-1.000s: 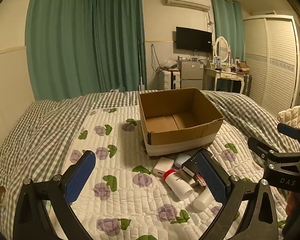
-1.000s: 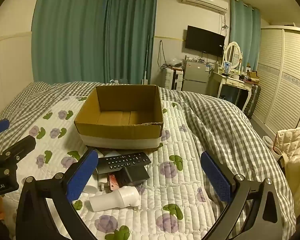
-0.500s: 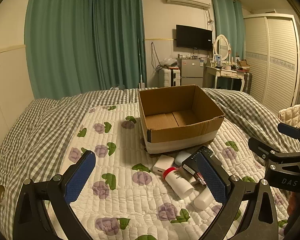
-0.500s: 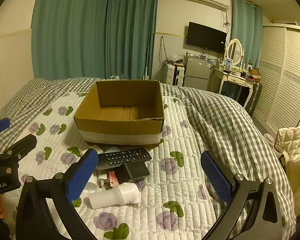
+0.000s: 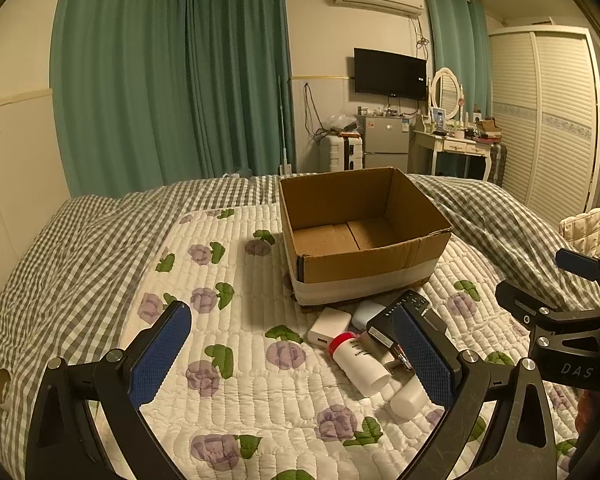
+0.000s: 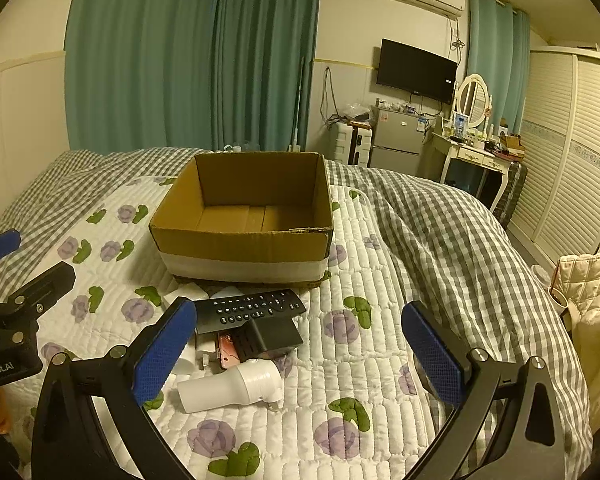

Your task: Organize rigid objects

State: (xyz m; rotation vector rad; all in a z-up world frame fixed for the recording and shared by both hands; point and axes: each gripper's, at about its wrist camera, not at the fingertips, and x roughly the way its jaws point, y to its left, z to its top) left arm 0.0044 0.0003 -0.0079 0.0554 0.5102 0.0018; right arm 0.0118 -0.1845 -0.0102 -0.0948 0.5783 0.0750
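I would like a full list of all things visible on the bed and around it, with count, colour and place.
cardboard box: 1, brown with white band, on the quilt, nothing visible inside
remote control: 1, black, in front of the box
black box: 1, black, under the remote's near edge
white bottle: 1, white, lying nearest to the camera
red-capped bottle: 1, white with red cap, lying in the pile
charger: 1, white, left of the pile
quilt: 1, white with purple flowers, on the bed
television: 1, black, on the wall
left hand-held gripper: 1, black with blue pads, open
right hand-held gripper: 1, black with blue pads, open
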